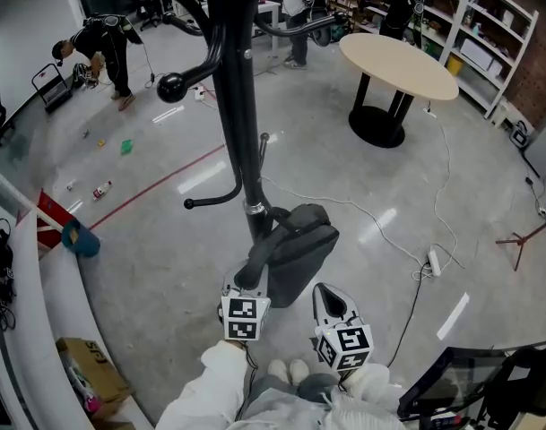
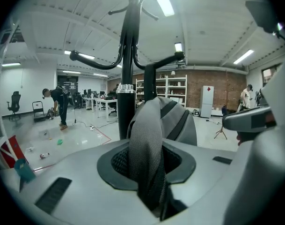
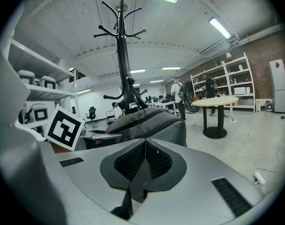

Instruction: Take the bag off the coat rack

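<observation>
A grey bag (image 1: 304,245) hangs low on the black coat rack (image 1: 237,88), close against its pole. My left gripper (image 1: 248,285) is just below it, jaws closed on the bag's dark mesh strap (image 1: 259,258). In the left gripper view the strap (image 2: 147,158) fills the gap between the pads, with the bag (image 2: 172,121) and the coat rack (image 2: 125,55) right behind it. My right gripper (image 1: 326,296) hangs beside the bag's lower right, apart from it. Its pads meet with nothing between them, and the bag (image 3: 147,121) sits just beyond the right gripper (image 3: 144,161).
A round table (image 1: 398,61) stands at the back right, with shelves (image 1: 488,16) behind it. A cable and power strip (image 1: 434,260) lie on the floor to the right. One person (image 1: 98,47) bends over at the far left. A cardboard box (image 1: 89,365) sits at the lower left.
</observation>
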The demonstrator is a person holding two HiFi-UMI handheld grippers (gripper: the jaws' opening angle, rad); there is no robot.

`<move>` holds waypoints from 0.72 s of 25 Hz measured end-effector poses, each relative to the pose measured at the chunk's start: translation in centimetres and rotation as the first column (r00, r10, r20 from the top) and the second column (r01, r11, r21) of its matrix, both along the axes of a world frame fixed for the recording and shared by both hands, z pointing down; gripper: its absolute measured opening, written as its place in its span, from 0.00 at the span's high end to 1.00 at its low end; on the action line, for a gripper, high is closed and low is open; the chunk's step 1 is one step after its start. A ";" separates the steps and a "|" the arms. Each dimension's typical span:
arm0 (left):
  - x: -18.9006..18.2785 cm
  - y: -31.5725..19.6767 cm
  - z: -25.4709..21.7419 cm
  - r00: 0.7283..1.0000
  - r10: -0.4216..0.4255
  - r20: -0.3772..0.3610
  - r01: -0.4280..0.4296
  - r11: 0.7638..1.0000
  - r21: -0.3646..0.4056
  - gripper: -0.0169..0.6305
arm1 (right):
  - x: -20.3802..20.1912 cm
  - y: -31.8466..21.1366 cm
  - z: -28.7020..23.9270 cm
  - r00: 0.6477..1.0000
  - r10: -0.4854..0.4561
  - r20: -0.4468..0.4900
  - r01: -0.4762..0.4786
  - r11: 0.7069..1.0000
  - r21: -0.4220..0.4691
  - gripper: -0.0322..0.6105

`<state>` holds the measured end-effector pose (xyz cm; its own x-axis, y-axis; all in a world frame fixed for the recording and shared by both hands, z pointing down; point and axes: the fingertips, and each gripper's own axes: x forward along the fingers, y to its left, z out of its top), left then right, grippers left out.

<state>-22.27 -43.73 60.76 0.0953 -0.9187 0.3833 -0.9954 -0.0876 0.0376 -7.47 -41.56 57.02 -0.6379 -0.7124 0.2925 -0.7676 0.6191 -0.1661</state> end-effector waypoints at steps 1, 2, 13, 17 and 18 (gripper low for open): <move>0.0 0.1 -0.1 1.000 -0.006 -0.007 0.006 1.000 0.003 0.83 | 0.0 0.0 0.0 1.000 0.000 0.000 0.000 1.000 0.001 0.93; 0.0 0.1 -0.2 1.000 -0.015 -0.015 0.015 1.000 0.007 0.83 | 0.0 0.0 -0.1 1.000 -0.001 0.001 0.001 1.000 0.001 0.93; 0.3 1.4 -2.8 0.995 -0.083 -0.053 0.086 0.994 0.069 0.84 | 0.2 0.4 -0.1 1.000 -0.010 0.009 0.010 1.000 0.000 0.93; 1.0 2.0 -4.6 0.995 -0.091 -0.033 0.094 0.990 0.106 0.85 | 0.5 0.7 -0.5 1.000 -0.012 0.013 0.011 1.000 0.006 0.93; 1.2 2.2 -5.1 0.996 -0.090 -0.029 0.093 0.989 0.117 0.85 | 0.5 0.8 -0.6 1.000 -0.012 0.014 0.012 1.000 0.008 0.93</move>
<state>-21.08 -41.54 55.62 0.0166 -0.9627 0.2700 -0.9984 -0.0016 0.0557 -6.94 -40.74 56.47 -0.6505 -0.7071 0.2772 -0.7577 0.6296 -0.1720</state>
